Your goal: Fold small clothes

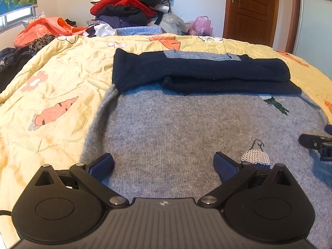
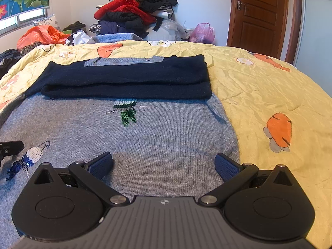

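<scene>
A small grey knit sweater (image 1: 166,124) (image 2: 145,137) with sequin figures lies flat on the yellow quilt. Its navy sleeves (image 1: 197,70) (image 2: 128,78) are folded across its far part. My left gripper (image 1: 164,164) is open and empty, low over the sweater's near left part. My right gripper (image 2: 164,162) is open and empty, low over the sweater's near right part. The right gripper's finger (image 1: 315,143) shows at the right edge of the left wrist view. The left gripper's finger (image 2: 10,147) shows at the left edge of the right wrist view.
The yellow carrot-print quilt (image 1: 51,95) (image 2: 269,95) covers the bed around the sweater. A tall pile of clothes (image 1: 132,4) (image 2: 134,8), an orange bag (image 1: 45,29) and a pink bag (image 2: 202,33) lie at the far end. A wooden door (image 2: 259,14) stands at the back right.
</scene>
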Demonstrator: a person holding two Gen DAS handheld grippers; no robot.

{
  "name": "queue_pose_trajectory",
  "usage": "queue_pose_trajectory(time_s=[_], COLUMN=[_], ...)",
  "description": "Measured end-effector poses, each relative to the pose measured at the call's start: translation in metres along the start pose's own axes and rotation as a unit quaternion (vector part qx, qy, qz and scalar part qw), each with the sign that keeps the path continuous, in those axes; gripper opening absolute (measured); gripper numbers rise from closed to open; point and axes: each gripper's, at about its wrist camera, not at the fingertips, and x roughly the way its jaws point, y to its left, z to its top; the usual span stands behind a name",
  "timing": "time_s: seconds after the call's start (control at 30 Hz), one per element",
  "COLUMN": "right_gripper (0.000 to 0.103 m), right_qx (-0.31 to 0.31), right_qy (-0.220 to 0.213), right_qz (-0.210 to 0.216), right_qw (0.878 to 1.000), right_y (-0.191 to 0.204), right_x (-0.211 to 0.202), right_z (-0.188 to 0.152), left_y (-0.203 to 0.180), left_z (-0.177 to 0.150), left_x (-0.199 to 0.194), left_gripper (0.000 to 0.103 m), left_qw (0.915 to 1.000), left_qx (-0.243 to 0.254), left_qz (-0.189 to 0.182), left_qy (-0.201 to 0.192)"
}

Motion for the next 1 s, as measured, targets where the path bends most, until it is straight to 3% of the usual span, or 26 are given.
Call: queue_pose_trajectory(time_s=[0.23, 1.0], right_gripper=[0.103, 0.103], right_qx=[-0.008, -0.006], right_qy=[0.001, -0.001], right_qz=[0.009, 0.006], right_qw=[1.000, 1.000], right_y=[0.000, 0.001], right_x=[-0.023, -0.031], right_z=[-0.017, -0.026], left_y=[0.001, 0.001], left_z=[0.000, 0.000], left_x=[0.000, 0.000], left_gripper=[0.103, 0.103], left_qw=[1.0000, 1.0000], left_qx=[0.000, 0.000], left_qz=[-0.002, -0.001], left_qy=[0.000, 0.000])
